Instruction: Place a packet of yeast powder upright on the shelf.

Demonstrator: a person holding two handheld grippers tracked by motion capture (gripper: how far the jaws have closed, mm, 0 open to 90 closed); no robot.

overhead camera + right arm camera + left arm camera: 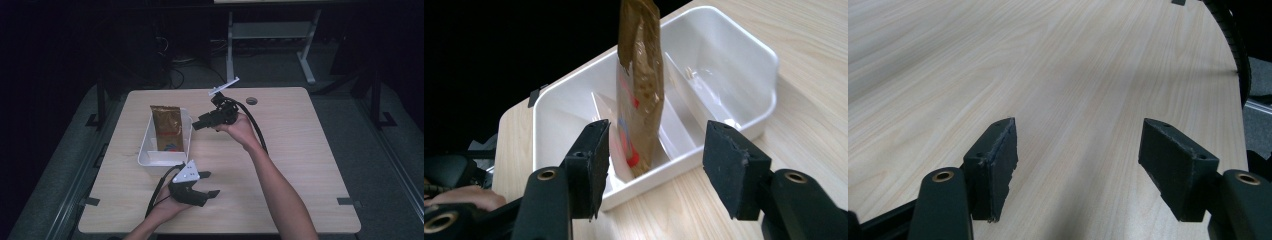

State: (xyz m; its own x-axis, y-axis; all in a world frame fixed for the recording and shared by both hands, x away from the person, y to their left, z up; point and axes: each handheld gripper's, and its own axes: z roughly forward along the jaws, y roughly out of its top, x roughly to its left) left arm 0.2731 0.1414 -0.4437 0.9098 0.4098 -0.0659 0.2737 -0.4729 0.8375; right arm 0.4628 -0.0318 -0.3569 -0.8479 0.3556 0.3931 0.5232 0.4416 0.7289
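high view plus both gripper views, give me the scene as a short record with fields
surface: light wooden table
container: white bin with dividers, left of table centre
contents: brown snack bag standing in a middle compartment of the bin
left gripper: open, holds nothing, near the table's front edge
right gripper: open, holds nothing, beside the bin and pointing at the bag
contact: neither gripper touches the bag
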